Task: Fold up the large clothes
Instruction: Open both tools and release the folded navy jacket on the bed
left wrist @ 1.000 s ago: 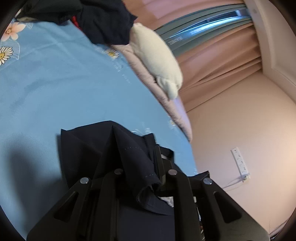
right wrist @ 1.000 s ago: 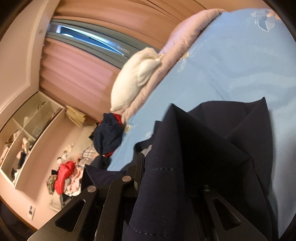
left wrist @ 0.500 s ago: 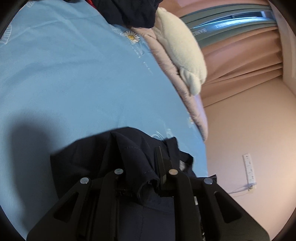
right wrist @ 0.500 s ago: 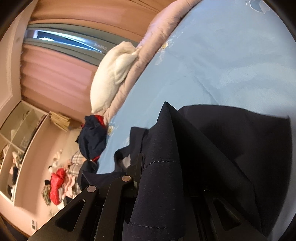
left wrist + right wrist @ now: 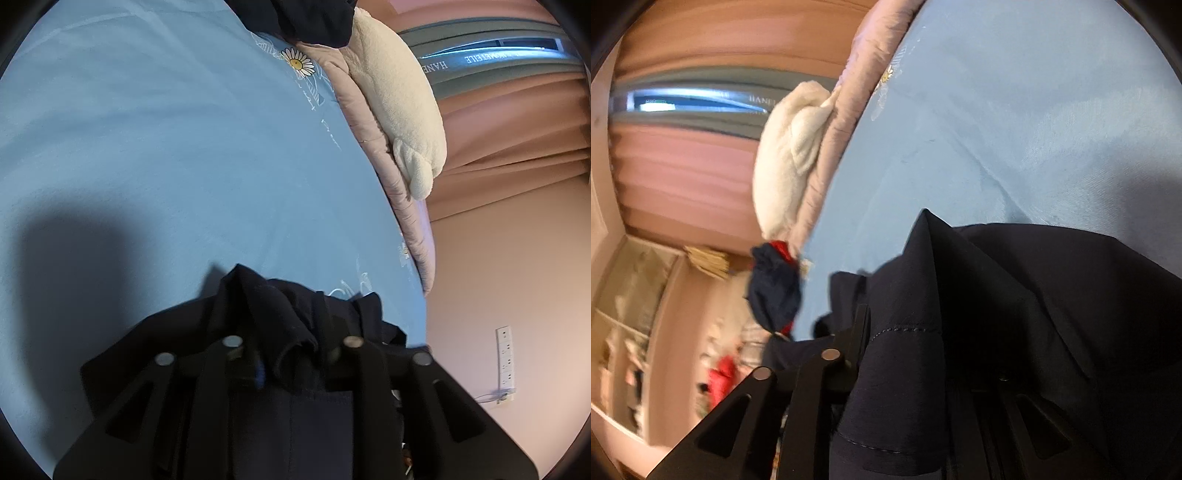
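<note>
A large dark navy garment is bunched over my left gripper, which is shut on a fold of it above the blue bed sheet. In the right wrist view the same navy garment drapes over my right gripper, which is shut on its stitched edge; the right finger is hidden under the cloth. The garment hangs from both grippers over the sheet.
A white plush pillow lies on a pink quilt at the bed's far edge. A pile of dark and red clothes sits at the bed's end. Pink curtains, shelves and a wall socket strip surround the bed.
Both grippers have moved forward over the sheet with the garment in them. The cloth has bunched closer to the fingers, and the right view is blurred from motion.
</note>
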Tool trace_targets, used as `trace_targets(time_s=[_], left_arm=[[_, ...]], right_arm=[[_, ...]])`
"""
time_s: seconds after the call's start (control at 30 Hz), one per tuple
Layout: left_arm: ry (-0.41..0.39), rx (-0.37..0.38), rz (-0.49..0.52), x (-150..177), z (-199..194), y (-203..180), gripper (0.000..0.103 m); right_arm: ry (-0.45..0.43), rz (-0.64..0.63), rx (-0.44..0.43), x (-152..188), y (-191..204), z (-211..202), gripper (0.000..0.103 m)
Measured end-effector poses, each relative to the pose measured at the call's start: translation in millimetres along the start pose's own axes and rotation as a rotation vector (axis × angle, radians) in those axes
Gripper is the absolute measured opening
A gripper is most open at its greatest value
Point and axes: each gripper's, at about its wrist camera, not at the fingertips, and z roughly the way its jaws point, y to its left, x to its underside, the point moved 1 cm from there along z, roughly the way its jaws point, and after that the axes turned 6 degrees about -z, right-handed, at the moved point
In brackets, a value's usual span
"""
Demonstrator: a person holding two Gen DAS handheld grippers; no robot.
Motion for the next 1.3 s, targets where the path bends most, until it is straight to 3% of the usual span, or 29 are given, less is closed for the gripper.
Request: trace_targets(time_s=[0.07,0.13,0.27,0.4,0.57,0.73,0.83,1.03,1.3], left_arm=[[-0.013,0.043,0.003,-4.9,-0.9,-3.5,0.055],[-0.061,0.028,0.024,-11.0,-3.8,-10.1,0.067],[-0.126,-0.027,0.086,-23.2,-5.7,-19.3,0.067],[-0.136,-0.07,0.156,-17.5,-14.4,-28.5,0.067],[-0.129,-0.107,0.292,4.6,-32.0,-43.9,0.07],[-0.099,-0.134,0.422,47.9,-54.8,-48.7,0.075],[-0.067,-0.142,0.447,73.4,-70.5,-37.4,0.075],[-0.077,-0.193,0.441,113.4,-100.2,-9.0,0.078],[-0.067,-0.149,0.356,147.4,-131.8,22.3,0.078]], right_arm=[[-0.022,0.022,-0.052,-2.6,0.5,-3.3,0.038],[-0.042,0.013,-0.051,-4.6,3.7,-5.9,0.045],[-0.129,-0.009,-0.036,-10.9,5.8,-18.1,0.051],[-0.248,-0.057,0.122,-8.9,12.2,-43.5,0.054],[-0.254,-0.16,0.213,10.5,34.1,-65.7,0.054],[-0.213,-0.278,0.302,40.5,47.4,-91.2,0.054],[-0.178,-0.296,0.333,57.0,46.1,-109.4,0.054],[-0.151,-0.323,0.409,81.5,40.3,-140.2,0.054],[-0.118,-0.335,0.453,108.7,26.4,-156.8,0.054]])
